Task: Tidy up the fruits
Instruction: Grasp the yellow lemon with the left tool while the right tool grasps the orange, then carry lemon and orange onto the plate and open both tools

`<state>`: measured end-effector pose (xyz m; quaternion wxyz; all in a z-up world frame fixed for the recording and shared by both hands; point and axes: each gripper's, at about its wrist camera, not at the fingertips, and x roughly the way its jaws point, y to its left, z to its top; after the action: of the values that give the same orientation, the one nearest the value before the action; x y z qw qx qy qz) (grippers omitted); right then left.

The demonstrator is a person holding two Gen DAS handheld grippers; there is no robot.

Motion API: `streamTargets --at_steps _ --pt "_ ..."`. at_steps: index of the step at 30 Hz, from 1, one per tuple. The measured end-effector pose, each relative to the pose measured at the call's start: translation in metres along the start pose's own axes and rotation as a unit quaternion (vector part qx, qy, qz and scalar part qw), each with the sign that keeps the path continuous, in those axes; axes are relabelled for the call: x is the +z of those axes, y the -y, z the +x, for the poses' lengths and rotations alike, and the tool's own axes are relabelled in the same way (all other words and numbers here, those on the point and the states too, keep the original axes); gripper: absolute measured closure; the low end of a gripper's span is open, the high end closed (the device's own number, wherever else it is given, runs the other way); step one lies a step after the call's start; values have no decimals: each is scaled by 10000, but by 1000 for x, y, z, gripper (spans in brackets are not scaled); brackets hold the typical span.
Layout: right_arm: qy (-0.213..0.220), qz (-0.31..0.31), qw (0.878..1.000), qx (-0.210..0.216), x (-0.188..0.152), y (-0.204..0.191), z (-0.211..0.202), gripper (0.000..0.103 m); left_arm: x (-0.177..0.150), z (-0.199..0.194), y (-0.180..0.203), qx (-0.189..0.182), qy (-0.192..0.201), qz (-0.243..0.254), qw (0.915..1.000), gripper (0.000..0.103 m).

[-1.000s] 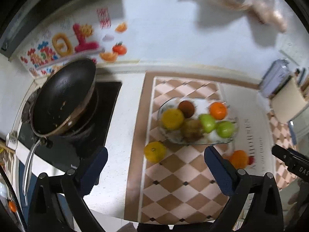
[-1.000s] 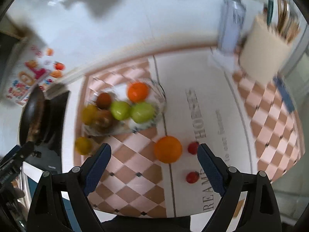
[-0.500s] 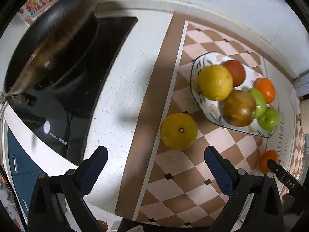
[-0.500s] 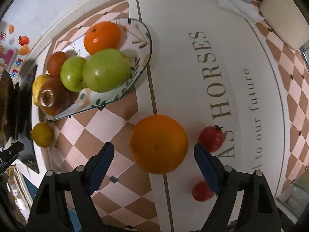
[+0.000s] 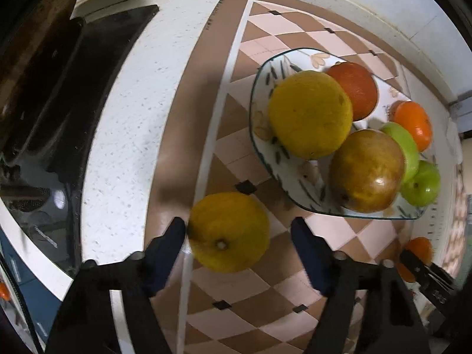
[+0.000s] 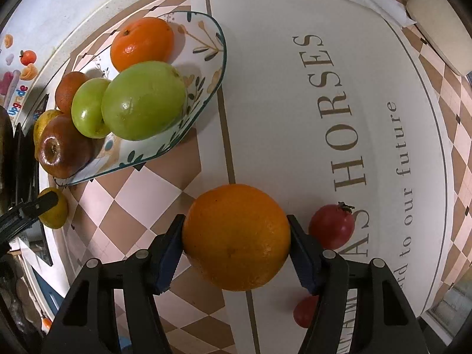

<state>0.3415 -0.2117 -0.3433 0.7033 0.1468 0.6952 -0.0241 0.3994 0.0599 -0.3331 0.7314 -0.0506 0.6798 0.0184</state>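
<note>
- Both grippers have dropped straight down onto the loose fruit since the earlier frames, and their jaws have just been closing, each with a fruit between them.
- Left gripper [image 5: 237,228]: the yellow citrus [image 5: 228,231] sits between its jaws on the checked mat [image 5: 259,318], near the mat's left edge and just in front of the glass dish [image 5: 265,165]. The left pad [image 5: 169,244] touches the fruit; the right pad stands clear with a gap, so nothing is gripped yet.
- Right gripper [image 6: 236,236]: both pads press the sides of the big orange [image 6: 236,237], which rests on the seam between the mat's checked part and its white lettered panel [image 6: 295,118]. It looks clamped, not yet lifted.
- To do the left pick well, I would shift that gripper a little toward the dish so the citrus is centred, then close until both pads bear evenly; a one-sided push would likely roll it toward the stove [image 5: 97,67].
- Round, smooth skins slip: squeeze across the widest part, firmly but without bruising.
- A red tomato [image 6: 332,227] lies just beside the right pad and another [image 6: 305,311] is partly hidden behind that finger; lift straight up to avoid knocking them.
- The dish is already crowded with an orange, two green fruits, a brown apple and more, so aim for the open corners of the dish and lower gently, one hand at a time.
</note>
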Motion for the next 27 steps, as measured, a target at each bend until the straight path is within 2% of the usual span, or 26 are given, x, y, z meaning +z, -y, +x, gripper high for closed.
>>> streamTargets --at_steps 1,4,6,11,15,21,23,27 --pt "-49 -17 10000 57 -2 -1 -1 35 0 -2 1 70 84 45 9999 48" --pt "-193 -159 9994 257 -12 -11 -1 35 -6 -5 0 -202 21 -42 9998 48" --pt "-291 -276 9986 335 -18 -20 2 35 -18 -8 9 -200 68 105 9997 48" --pt "-272 -501 9982 158 -24 -33 4 34 -43 -15 28 -215 130 425 9988 48" --pt "-270 -558 9980 142 -25 -36 4 35 -42 -16 34 -181 227 463 9985 48" --pt "-269 -531 9980 206 -27 -33 2 35 -28 -14 33 -270 164 353 9989 49" --pt "-245 -506 9980 275 -26 -30 -2 35 -20 -16 30 -336 122 337 9988 49" --pt "-128 -422 9978 498 -21 -28 -18 36 -27 -33 30 -563 142 359 9977 49"
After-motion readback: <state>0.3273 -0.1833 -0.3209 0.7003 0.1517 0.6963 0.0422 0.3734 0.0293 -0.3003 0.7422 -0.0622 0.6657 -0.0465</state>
